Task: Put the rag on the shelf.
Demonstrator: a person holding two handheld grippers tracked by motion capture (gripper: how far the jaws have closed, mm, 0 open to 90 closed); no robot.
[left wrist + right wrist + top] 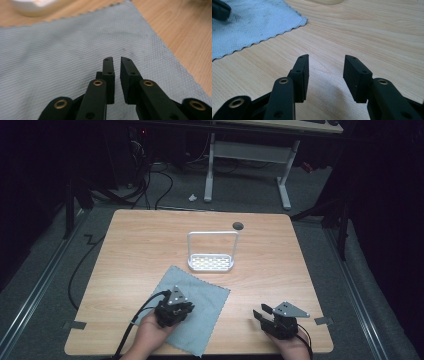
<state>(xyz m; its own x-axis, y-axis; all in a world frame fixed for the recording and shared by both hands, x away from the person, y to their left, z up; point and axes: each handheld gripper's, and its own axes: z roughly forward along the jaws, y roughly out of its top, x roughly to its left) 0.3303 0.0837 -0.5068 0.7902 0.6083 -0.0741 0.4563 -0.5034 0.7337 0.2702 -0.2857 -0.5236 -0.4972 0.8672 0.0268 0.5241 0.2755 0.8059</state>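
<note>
A grey-blue cloth [200,295] [62,50] [249,22] lies flat on the near left part of the wooden table [140,240]. Behind it stands a small white rack [210,263] with a tall loop handle; its base is a blur in the left gripper view [32,6] and a pale edge in the right gripper view [327,1]. My left gripper [182,309] [117,58] rests over the cloth, jaws shut to a thin slit with nothing between them. My right gripper [261,312] [325,57] is open over bare wood, to the right of the cloth.
A round cable hole [238,225] sits near the table's far edge. Tape tabs mark the near corners [75,324] [323,320]. Cables run over the floor at the left [80,265], and the white legs of another desk [285,185] stand beyond the table.
</note>
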